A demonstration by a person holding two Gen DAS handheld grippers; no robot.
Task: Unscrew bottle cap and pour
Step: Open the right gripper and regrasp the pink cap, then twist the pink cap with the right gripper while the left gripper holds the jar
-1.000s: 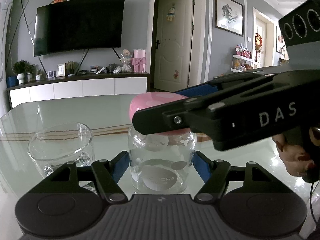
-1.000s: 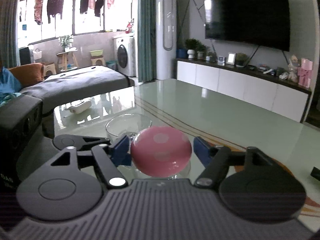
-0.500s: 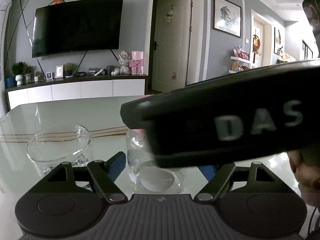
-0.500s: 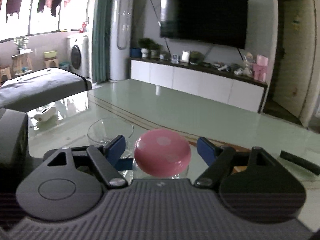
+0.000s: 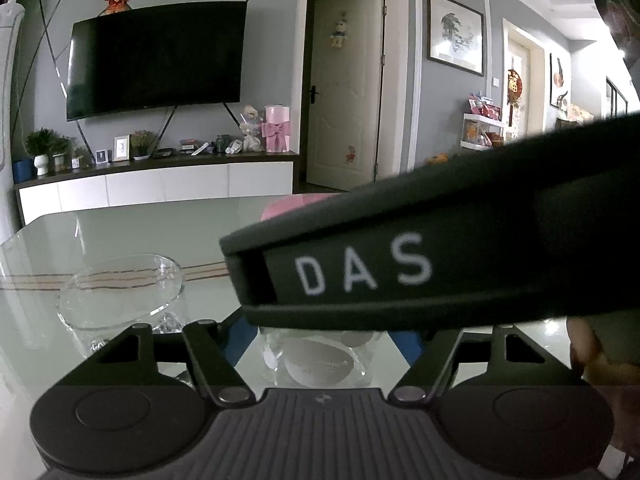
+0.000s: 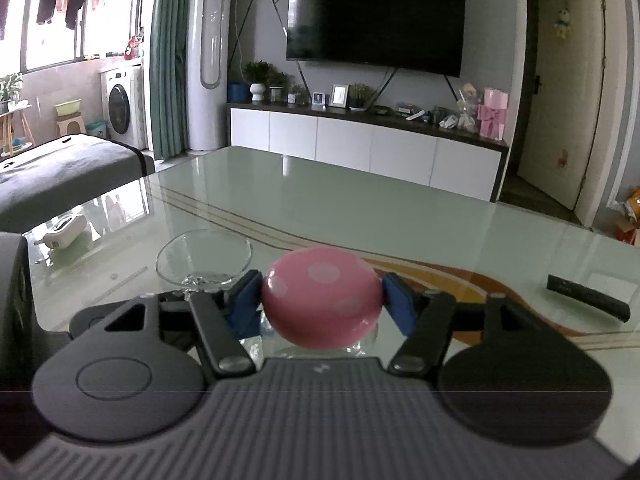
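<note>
Pink cap (image 6: 320,298) with pale dots sits between the blue pads (image 6: 246,300) of the right gripper (image 6: 322,300), and both pads press against its sides, so this gripper is pinching the cap. Below the cap, only a sliver of the clear bottle (image 6: 360,342) shows in the right wrist view.

From the left wrist view the bottle (image 5: 320,360) stands upright on the glass table (image 5: 140,228), its oval label facing the camera. The left gripper (image 5: 320,344) has a blue pad (image 5: 240,336) on either side of the bottle's body, close in against the glass; they look to be gripping it, though the right gripper's dark body (marked DAS) (image 5: 440,252) crosses the frame and hides the upper part, so contact is not certain. A strip of the pink cap (image 5: 296,206) peeks out above that dark body.

An empty glass cup (image 5: 120,292) stands on the table just left of the bottle, apart from it, and in the right wrist view the same cup (image 6: 204,260) is beyond the left pad. A dark remote-like bar (image 6: 588,298) lies on the table well off to the right. Across the room a television (image 6: 376,20) hangs on the wall above a long white cabinet (image 6: 360,148).
</note>
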